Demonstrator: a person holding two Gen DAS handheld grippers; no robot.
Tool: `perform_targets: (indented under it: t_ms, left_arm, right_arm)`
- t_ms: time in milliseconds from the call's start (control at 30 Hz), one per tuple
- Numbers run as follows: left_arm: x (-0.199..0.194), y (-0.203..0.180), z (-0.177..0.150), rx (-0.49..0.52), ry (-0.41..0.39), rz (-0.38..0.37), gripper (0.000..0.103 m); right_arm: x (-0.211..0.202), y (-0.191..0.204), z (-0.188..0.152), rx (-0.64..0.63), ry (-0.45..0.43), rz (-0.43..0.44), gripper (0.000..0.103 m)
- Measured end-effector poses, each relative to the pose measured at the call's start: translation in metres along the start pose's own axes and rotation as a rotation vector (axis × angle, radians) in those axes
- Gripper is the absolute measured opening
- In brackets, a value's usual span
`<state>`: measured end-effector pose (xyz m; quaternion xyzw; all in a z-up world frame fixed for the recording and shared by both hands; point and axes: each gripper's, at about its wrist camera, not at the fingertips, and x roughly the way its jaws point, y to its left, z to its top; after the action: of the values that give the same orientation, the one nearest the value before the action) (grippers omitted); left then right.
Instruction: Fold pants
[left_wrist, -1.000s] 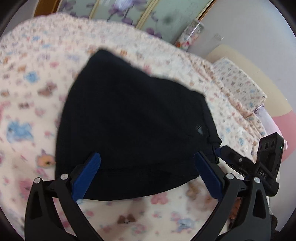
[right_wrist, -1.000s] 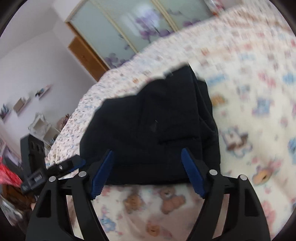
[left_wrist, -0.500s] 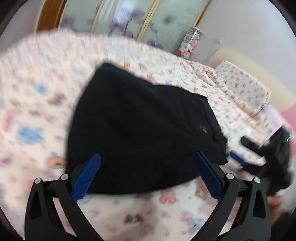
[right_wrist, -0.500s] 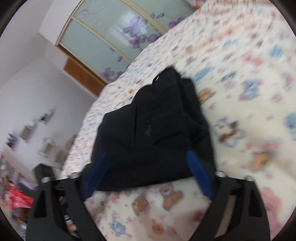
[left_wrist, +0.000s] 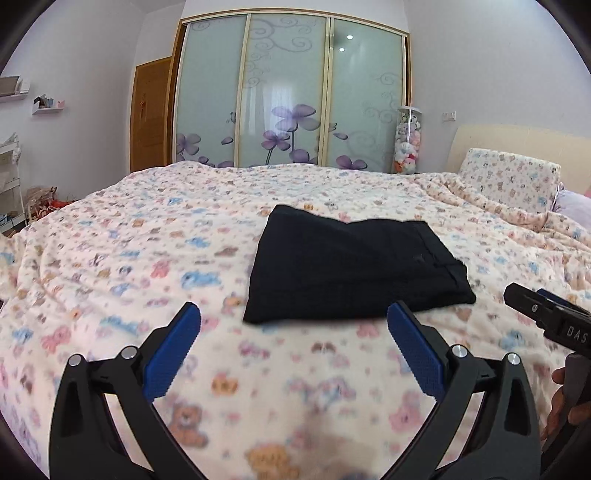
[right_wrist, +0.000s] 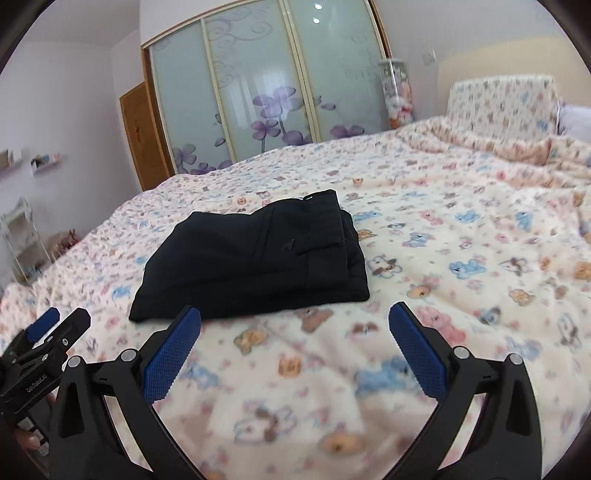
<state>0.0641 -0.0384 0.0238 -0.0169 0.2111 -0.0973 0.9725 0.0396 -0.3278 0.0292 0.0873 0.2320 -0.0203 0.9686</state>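
Note:
The black pants (left_wrist: 351, 266) lie folded in a compact stack on the bear-print bedspread (left_wrist: 129, 258); they also show in the right wrist view (right_wrist: 255, 258). My left gripper (left_wrist: 293, 336) is open and empty, held back from the near edge of the pants. My right gripper (right_wrist: 293, 336) is open and empty, also short of the pants and to their right. The right gripper shows at the right edge of the left wrist view (left_wrist: 546, 317), and the left gripper at the left edge of the right wrist view (right_wrist: 48, 339).
A pillow (left_wrist: 509, 177) and headboard (left_wrist: 517, 136) stand at the right. A sliding wardrobe with flower glass (left_wrist: 288, 96) and a wooden door (left_wrist: 149, 114) are behind the bed. Shelves and a rack (left_wrist: 9, 177) are at the left.
Both grippers have drawn back and up from the pants, which lie farther off now. The pants have stayed folded on the bed.

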Motion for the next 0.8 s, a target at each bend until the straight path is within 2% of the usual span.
perform_targets:
  t_ms: [200, 367, 600, 800]
  left_arm:
    - [-0.004, -0.005, -0.019, 0.018, 0.055, 0.017, 0.101]
    - [0.001, -0.008, -0.028, 0.022, 0.089, 0.026, 0.101]
    - [0.005, -0.004, -0.032, 0.0, 0.117, 0.032, 0.101]
    - [0.007, -0.006, -0.034, 0.019, 0.133, 0.04, 0.101]
  right_arm:
    - [-0.009, 0.024, -0.021, -0.094, -0.029, -0.023, 0.102]
    - [-0.013, 0.031, -0.027, -0.123, -0.045, -0.028, 0.102]
    - [-0.001, 0.029, -0.031, -0.099, 0.019, -0.058, 0.102]
    - [-0.003, 0.038, -0.035, -0.144, 0.01, -0.058, 0.102]
